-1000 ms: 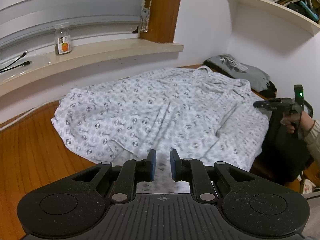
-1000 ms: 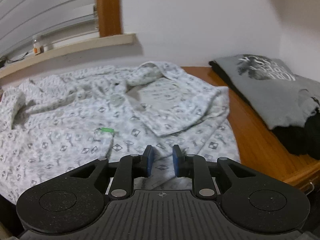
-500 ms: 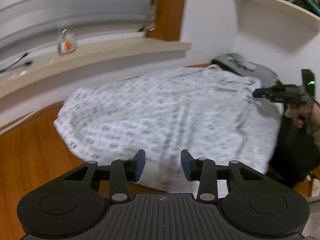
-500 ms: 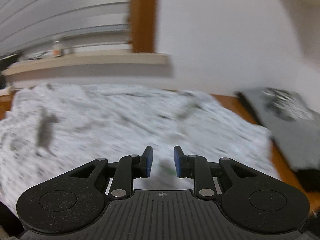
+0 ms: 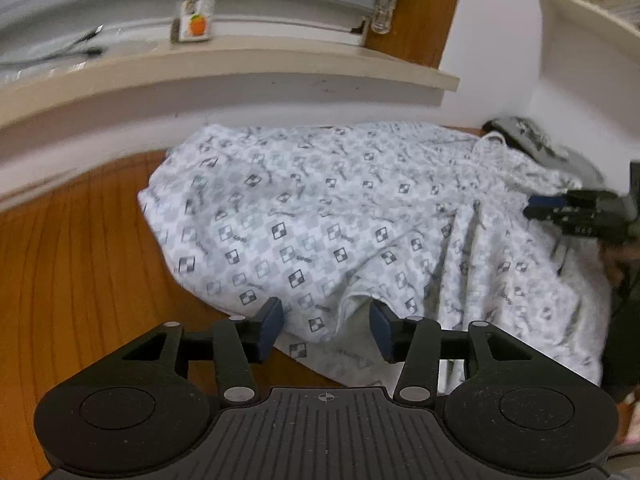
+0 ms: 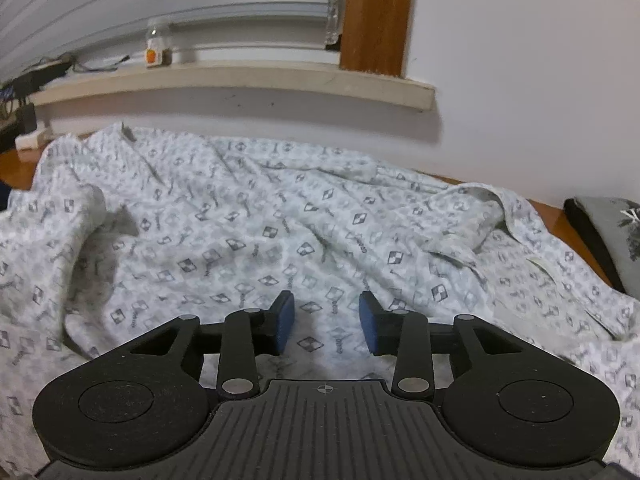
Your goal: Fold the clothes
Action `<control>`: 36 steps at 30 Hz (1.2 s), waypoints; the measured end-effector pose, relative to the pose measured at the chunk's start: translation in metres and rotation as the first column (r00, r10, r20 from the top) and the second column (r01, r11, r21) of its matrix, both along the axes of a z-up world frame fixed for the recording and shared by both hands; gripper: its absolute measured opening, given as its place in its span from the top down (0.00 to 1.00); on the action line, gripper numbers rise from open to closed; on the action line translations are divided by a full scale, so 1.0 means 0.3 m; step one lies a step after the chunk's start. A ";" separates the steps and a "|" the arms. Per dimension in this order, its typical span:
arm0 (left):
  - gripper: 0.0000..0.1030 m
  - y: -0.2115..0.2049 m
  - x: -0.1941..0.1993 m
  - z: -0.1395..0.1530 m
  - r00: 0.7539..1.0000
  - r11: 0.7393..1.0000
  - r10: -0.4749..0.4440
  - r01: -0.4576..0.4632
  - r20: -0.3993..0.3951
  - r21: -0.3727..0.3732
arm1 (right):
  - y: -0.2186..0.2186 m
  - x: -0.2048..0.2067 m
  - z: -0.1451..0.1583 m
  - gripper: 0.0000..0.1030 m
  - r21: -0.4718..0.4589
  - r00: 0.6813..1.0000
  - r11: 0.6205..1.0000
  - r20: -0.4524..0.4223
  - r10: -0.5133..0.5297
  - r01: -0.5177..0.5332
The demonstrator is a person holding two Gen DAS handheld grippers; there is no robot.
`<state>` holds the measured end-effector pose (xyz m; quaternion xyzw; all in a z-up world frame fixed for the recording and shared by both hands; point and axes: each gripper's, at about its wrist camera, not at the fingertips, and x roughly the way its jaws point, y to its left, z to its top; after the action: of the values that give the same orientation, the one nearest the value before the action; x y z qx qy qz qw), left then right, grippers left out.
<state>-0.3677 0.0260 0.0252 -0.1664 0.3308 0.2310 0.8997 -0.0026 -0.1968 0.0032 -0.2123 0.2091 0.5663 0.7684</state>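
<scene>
A white shirt printed with small grey checkered squares lies spread over a wooden table with a warm orange grain. The cloth is thin and soft, rumpled into shallow ridges and folds, its hem curling up in a small hollow just ahead of the left gripper. That gripper is matte black plastic with ribbed housing, round pivot discs and blue pads; its fingers are spread wide, with the shirt's near edge lying between and below them, nothing pinched.

The right gripper, of the same build, hovers low over the shirt's middle, fingers also spread apart and holding nothing. Ahead and to its right the shirt's collar stands up in a loose, crumpled loop. To its left the fabric bunches into a rounded hump.

Far right of the right gripper, a folded grey garment with a dark print rests on black cloth at the table edge. Beyond the shirt runs a smooth cream sill under pale slatted blinds, with a small clear jar bearing an orange label. In the left view, the right gripper appears at the right edge, above the shirt.
</scene>
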 end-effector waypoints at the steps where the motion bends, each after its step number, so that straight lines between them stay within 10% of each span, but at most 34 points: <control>1: 0.49 -0.011 0.012 -0.002 1.000 0.999 -0.005 0.006 -0.021 0.034 | 0.002 0.000 -0.002 0.64 0.002 1.000 1.000 0.002 0.005 -0.005; 9: 0.47 0.145 0.048 -0.010 0.966 0.945 0.182 -0.121 -0.182 0.303 | -0.015 0.041 -0.005 0.63 0.039 0.995 0.999 -0.098 0.015 -0.011; 27: 0.44 -0.057 -0.015 0.004 0.996 0.992 0.082 -0.079 -0.028 0.095 | -0.011 -0.142 0.045 0.63 0.072 0.991 0.990 -0.040 0.126 -0.123; 36: 0.45 0.043 -0.037 -0.012 0.969 0.953 0.194 -0.149 -0.153 0.264 | 0.036 -0.364 0.069 0.63 0.056 0.958 0.956 0.034 0.285 -0.287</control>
<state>-0.3788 0.0389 0.0216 -0.0584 0.3618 0.3625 0.8569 -0.1117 -0.1859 0.0238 -0.2242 0.1492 0.6748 0.6871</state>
